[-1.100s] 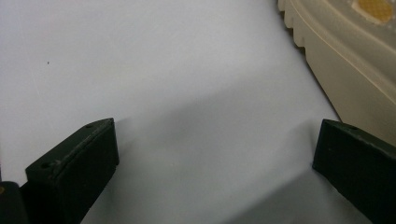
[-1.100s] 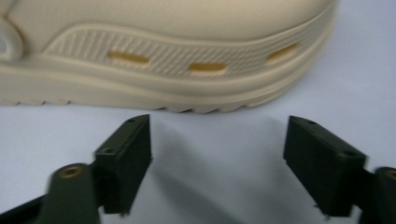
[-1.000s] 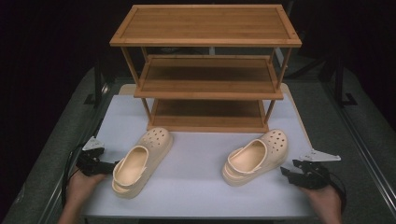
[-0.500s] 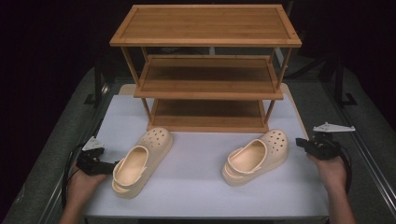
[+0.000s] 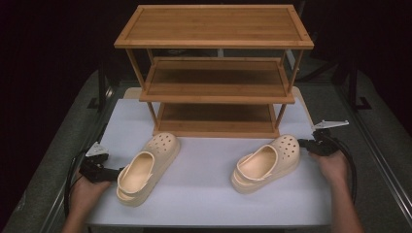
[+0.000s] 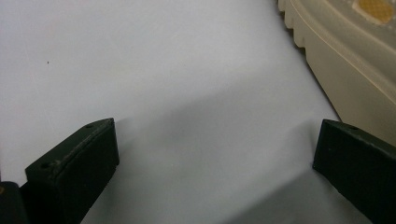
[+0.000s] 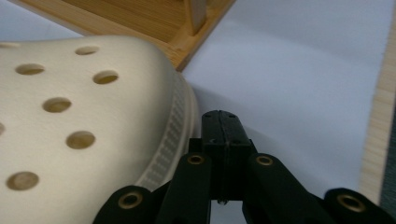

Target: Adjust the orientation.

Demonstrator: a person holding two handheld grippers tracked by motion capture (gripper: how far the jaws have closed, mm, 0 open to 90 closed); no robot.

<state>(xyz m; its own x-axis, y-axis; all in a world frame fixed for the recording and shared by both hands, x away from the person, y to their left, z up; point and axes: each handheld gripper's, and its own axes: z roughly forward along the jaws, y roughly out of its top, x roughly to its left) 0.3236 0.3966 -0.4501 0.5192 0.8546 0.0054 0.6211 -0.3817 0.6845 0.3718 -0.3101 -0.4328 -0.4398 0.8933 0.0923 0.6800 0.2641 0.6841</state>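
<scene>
- Clogs are what we are working with: two cream foam clogs on the white table mat, both in front of the bamboo shoe rack (image 5: pixel 216 87) with their perforated toes pointing toward it.
- Our right gripper (image 5: pixel 305 143) has its jaws pressed together with nothing between them; they have just been closing. In the right gripper view the closed tips (image 7: pixel 223 135) sit at the toe rim of the right clog (image 7: pixel 84 140), just beside it and possibly touching.
- Our left gripper (image 5: pixel 112 171) has its jaws spread wide over bare mat; in the left gripper view the ribbed sole of the left clog (image 6: pixel 345 60) lies just off one jaw, not between them.
- We judge this to be the approach step: neither clog is gripped yet, and both are still on the mat (image 5: pixel 204 194) below the rack's lowest shelf.
- Next, we think the right jaws must open again to take the right clog (image 5: pixel 266 162) by its side wall or heel strap, or else push it by the toe; the left gripper needs to slide toward the left clog (image 5: pixel 145 167) until the wall sits between its jaws.
- Count: two clogs, one rack with three shelves, two grippers, one mat.
</scene>
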